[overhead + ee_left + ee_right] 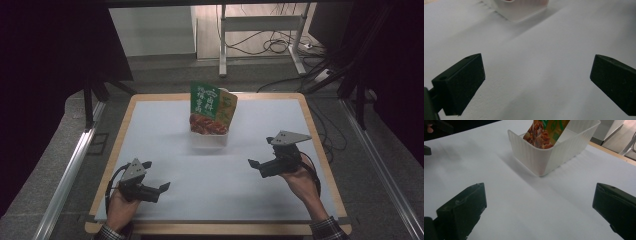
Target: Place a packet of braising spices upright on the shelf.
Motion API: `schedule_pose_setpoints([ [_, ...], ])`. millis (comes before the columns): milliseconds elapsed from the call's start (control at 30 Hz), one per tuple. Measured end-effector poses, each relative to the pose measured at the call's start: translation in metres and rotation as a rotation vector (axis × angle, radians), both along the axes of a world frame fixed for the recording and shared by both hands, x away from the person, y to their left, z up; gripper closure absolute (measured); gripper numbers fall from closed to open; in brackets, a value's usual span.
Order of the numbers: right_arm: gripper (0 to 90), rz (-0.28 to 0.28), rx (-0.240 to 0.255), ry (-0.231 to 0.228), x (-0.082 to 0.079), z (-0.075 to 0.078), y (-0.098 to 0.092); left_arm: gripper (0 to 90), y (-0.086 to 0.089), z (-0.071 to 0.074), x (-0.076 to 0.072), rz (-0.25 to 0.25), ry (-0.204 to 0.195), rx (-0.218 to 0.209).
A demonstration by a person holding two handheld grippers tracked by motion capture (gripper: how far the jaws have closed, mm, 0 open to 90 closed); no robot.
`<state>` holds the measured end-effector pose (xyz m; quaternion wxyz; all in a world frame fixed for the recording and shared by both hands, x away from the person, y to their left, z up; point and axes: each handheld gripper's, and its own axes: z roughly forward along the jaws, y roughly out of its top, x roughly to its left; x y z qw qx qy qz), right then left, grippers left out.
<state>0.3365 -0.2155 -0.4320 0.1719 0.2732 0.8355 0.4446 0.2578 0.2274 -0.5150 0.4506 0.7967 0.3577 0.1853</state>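
With both grippers, left (156,176) and right (261,156), held open and empty near the bench's (165,120) front edge, the green-and-orange printed food pouch (210,108), seen leaning loosely in the white ribbed plastic tub (549,157) toward the far edge, is judged liable to be toppled by a careless nudge.

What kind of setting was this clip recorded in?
Probably a lab or data-collection workspace, not a home. A person holds a left hand-held gripper and a right hand-held gripper over a white-topped table, dark curtains flank it, and loose cables lie on the floor behind.

a lab: dark curtains (45,75), floor cables (272,45), framed table (150,102).
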Motion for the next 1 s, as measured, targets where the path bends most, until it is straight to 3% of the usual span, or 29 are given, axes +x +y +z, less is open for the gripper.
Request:
schedule_pose_setpoints([
  [367,0.0,-0.038,-0.032,-0.011,-0.014,-0.003,-0.016,0.0,0.000,0.001,-0.001,-0.013,-0.014,-0.007],
  [700,0.0,-0.072,-0.022,-0.033,-0.030,-0.008,-0.034,0.0,-0.001,0.000,-0.001,-0.013,-0.019,0.008],
  [1000,0.0,-0.106,-0.013,-0.015,-0.040,-0.018,-0.051,0.0,-0.001,0.000,-0.001,-0.011,-0.014,0.011],
])
